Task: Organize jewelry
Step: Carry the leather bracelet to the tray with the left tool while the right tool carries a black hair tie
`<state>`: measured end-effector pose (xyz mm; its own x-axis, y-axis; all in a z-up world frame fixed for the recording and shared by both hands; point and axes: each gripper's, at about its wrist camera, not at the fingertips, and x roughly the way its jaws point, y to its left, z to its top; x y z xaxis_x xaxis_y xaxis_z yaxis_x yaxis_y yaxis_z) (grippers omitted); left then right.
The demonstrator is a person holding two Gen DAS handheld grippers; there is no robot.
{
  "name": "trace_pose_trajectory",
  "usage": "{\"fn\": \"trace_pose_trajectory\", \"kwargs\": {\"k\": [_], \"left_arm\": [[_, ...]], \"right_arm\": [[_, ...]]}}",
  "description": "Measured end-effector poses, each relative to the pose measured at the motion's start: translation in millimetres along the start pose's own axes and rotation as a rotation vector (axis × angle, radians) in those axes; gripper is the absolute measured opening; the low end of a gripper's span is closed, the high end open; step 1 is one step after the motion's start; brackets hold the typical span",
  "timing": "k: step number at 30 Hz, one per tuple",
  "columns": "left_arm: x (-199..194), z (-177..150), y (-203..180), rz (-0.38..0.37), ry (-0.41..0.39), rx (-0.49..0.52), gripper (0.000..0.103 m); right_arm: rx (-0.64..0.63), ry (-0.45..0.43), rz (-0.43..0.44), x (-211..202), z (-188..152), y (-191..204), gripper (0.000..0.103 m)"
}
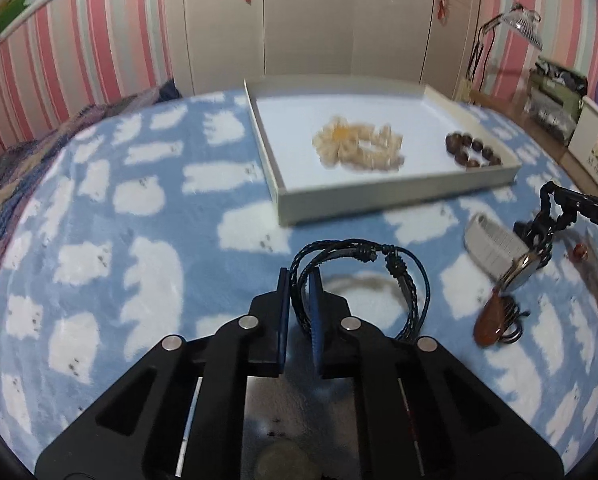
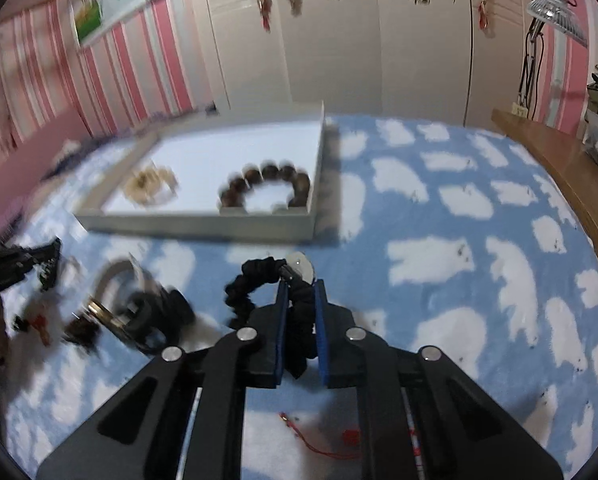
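My left gripper [image 1: 299, 280] is shut on a black and blue braided cord bracelet [image 1: 363, 276] and holds it above the blue cloud blanket. My right gripper [image 2: 301, 286] is shut on a black scrunchie-like bracelet with a clear round charm [image 2: 259, 284]. A white tray [image 1: 283, 196] lies ahead on the blanket, also in the right wrist view [image 2: 203, 226]. In it lie a cream bead bracelet [image 1: 359, 146] and a dark brown bead bracelet [image 1: 473, 150], both seen in the right wrist view [image 2: 151, 186], [image 2: 267, 184].
Loose pieces lie right of the left gripper: a grey comb-like item [image 1: 493, 246], a brown pendant with rings [image 1: 499, 316] and the other black tool [image 1: 571, 208]. In the right wrist view a blurred pile of jewelry [image 2: 139, 312] lies left, a red string [image 2: 323, 440] below, a wooden ledge [image 2: 559, 160] right.
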<state>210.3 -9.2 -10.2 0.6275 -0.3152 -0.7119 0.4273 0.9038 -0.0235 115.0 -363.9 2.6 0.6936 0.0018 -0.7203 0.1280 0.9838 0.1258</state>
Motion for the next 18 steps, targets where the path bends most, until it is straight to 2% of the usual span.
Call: {"fn": "trace_pose_trajectory", "kwargs": {"k": [2, 7, 11, 18], "left_arm": [[-9.0, 5.3, 0.1, -0.006, -0.026, 0.004, 0.007], [-31.3, 26.7, -10.6, 0.010, -0.086, 0.027, 0.007], [-46.3, 57.7, -20.4, 0.034, -0.130, 0.042, 0.007], [-40.3, 114.6, -21.9, 0.053, -0.183, -0.030, 0.007]], "right_arm": [[0.013, -0.042, 0.022, -9.2, 7.8, -1.7, 0.011], [0.023, -0.120, 0.012, -34.6, 29.5, 0.0, 0.011], [0.004, -0.165, 0.016, -49.3, 56.0, 8.6, 0.011], [0.010, -0.210, 0.075, -42.3, 110.3, 30.0, 0.011]]}}
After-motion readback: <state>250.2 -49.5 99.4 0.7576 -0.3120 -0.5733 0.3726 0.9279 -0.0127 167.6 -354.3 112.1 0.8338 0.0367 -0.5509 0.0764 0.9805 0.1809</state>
